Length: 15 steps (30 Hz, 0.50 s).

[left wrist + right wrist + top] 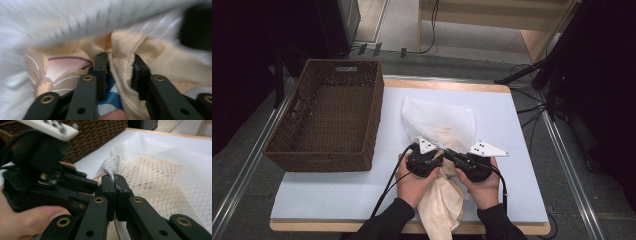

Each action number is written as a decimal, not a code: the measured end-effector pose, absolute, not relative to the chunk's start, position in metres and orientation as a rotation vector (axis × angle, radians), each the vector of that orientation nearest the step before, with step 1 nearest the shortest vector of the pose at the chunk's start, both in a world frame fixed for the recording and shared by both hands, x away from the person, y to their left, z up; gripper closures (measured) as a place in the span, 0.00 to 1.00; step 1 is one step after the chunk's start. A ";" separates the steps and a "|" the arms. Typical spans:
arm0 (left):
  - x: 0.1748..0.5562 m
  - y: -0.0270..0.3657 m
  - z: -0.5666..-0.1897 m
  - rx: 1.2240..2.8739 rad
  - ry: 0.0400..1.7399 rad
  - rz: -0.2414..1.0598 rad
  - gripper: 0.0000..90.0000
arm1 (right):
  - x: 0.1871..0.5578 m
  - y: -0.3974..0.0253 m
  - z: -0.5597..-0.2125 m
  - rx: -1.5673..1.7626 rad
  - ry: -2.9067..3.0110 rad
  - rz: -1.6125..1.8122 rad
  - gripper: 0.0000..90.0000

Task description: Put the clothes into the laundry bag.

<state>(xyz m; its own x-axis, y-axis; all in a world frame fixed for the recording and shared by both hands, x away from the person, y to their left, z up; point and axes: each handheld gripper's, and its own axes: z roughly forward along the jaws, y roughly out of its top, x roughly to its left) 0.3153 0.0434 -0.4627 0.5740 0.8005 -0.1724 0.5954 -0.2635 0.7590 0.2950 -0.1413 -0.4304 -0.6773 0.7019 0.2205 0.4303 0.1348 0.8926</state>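
A white mesh bag (439,122) lies open toward me in the middle of the white table (337,192). A cream cloth (444,205) runs from the table's front edge into the bag's mouth. My left gripper (438,154) is at that mouth, and in the left gripper view a fold of the cream cloth (155,60) is bunched between the jaws of the left gripper (120,72), which stand slightly apart. Mesh (75,20) blurs above it. My right gripper (115,185) is shut on the rolled rim of the mesh bag (160,170). Both grippers nearly touch.
A dark woven basket (372,117) stands on the table's left side, close to the bag, and shows again behind the other hand as the basket (100,132). Bare table lies to the right of the bag. Tripod legs and cables are on the floor at right.
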 end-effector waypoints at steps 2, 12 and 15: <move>0.313 0.046 -0.459 1.971 1.077 0.303 0.72 | 0.297 -0.143 -0.435 1.122 2.162 1.545 0.99; 0.285 0.077 -0.431 1.973 1.032 0.362 0.31 | 0.301 -0.151 -0.437 1.159 2.141 1.545 0.99; 0.285 0.079 -0.442 2.028 1.094 0.353 0.26 | 0.301 -0.149 -0.438 1.151 2.143 1.542 0.99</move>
